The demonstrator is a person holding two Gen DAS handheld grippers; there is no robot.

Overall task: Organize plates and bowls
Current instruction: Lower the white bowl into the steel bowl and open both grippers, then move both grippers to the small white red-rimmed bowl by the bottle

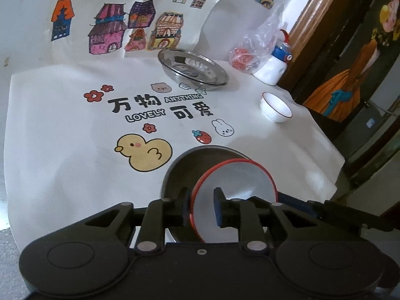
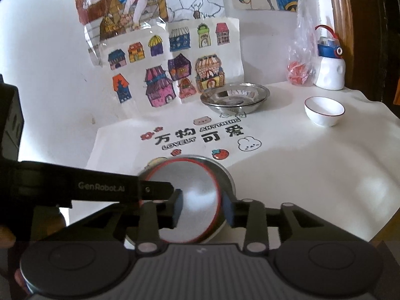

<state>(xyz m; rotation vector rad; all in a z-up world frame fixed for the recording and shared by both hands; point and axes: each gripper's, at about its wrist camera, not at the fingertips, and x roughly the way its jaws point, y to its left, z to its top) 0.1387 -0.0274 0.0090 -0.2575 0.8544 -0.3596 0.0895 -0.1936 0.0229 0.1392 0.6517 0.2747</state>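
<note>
A white bowl with a red rim (image 1: 237, 182) sits in a grey metal plate (image 1: 200, 157) at the near edge of the table. My left gripper (image 1: 202, 208) is open and straddles the bowl's left rim, one finger outside and one inside, with a gap at the inner pad. My right gripper (image 2: 203, 208) is open across the right rim of the same bowl (image 2: 190, 187), which rests in the plate (image 2: 226, 172). One of the left gripper's fingers (image 2: 157, 189) reaches in from the left. A second small white bowl (image 1: 276, 110) (image 2: 323, 111) stands at the right. Stacked steel plates (image 1: 192, 68) (image 2: 235, 97) lie at the back.
A white and blue bottle (image 2: 330, 72) and a clear plastic bag (image 2: 300, 67) stand in the back right corner. Children's drawings (image 2: 175, 70) cover the wall behind. The white printed tablecloth (image 1: 75, 125) drops off at the right edge, beside a wooden frame (image 1: 315, 12).
</note>
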